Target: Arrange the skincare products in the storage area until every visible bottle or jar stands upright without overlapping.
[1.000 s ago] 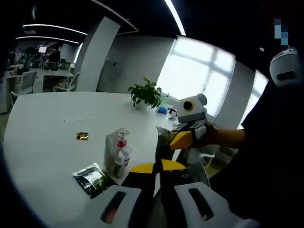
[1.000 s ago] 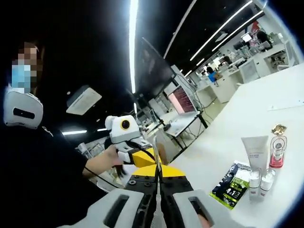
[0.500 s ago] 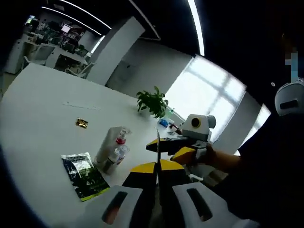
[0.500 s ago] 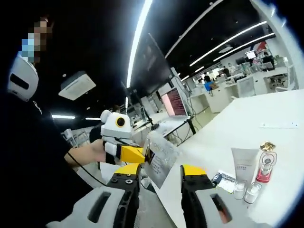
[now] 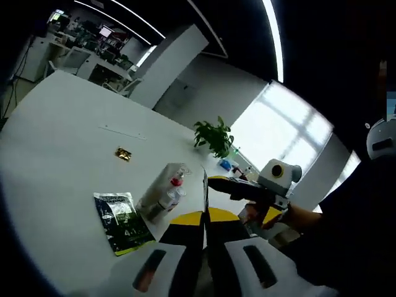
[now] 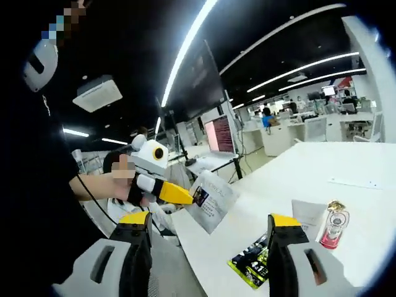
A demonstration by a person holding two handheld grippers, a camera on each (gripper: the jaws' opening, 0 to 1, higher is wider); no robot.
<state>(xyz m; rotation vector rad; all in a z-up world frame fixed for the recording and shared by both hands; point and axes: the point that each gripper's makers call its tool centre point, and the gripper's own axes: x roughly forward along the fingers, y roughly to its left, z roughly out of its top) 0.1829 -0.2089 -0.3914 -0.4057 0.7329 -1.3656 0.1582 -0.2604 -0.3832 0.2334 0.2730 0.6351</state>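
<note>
My left gripper (image 5: 205, 215) is shut on a flat white sachet (image 5: 205, 185), seen edge-on between its yellow tips. In the right gripper view that gripper (image 6: 192, 196) comes in from the left and holds the sachet (image 6: 211, 199) up over the table's edge. My right gripper (image 6: 209, 220) stands wide open below the sachet with nothing between its jaws; it also shows at the right of the left gripper view (image 5: 228, 185). On the white table (image 5: 49, 136) a white tube (image 5: 162, 184), a red-capped pink bottle (image 5: 177, 182) and small bottles (image 5: 166, 199) stand close together.
A green-and-black sachet (image 5: 121, 220) lies flat near the table's edge, in front of the bottles. A small gold item (image 5: 122, 153) lies farther in. A potted plant (image 5: 214, 135) stands at the far edge. A person's hand (image 6: 117, 170) holds the left gripper.
My right gripper has gone from shut on the white sachet to wide open, letting it go. The left gripper still holds the sachet. Both cameras have shifted.
</note>
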